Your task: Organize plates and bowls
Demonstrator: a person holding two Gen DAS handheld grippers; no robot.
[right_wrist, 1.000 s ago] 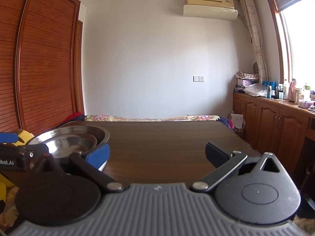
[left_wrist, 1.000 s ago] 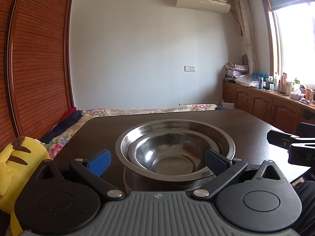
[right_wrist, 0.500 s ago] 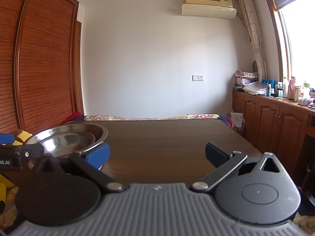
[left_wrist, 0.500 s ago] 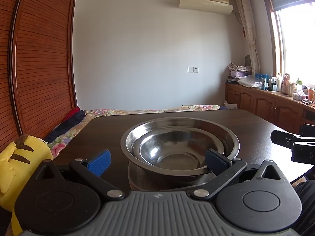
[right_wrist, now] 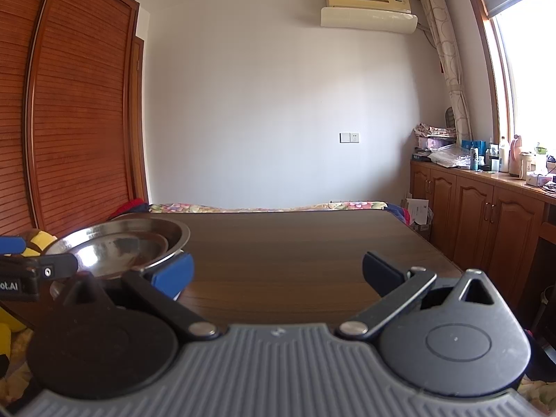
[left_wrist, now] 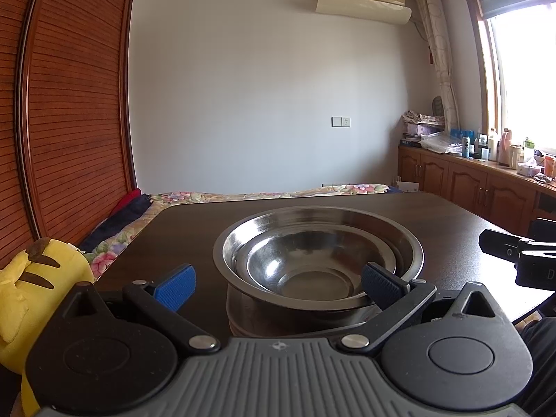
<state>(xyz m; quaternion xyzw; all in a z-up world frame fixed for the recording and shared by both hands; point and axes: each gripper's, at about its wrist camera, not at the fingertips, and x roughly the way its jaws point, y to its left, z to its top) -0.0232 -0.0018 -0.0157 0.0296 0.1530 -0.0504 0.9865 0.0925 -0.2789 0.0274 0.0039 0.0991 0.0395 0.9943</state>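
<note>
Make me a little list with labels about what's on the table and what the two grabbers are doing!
table: dark brown wood
bowls: shiny metal bowls, smaller one nested inside bigger one
left gripper: open, bowls just ahead
right gripper: open, holding nothing, bowls off to its left
beside table: yellow plush toy

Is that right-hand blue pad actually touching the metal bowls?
Cannot tell. In the left wrist view the left gripper's right pad overlaps the bowls' rim; neither contact nor gap shows.

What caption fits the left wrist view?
Open left gripper faces nested steel bowls on a dark table.
</note>
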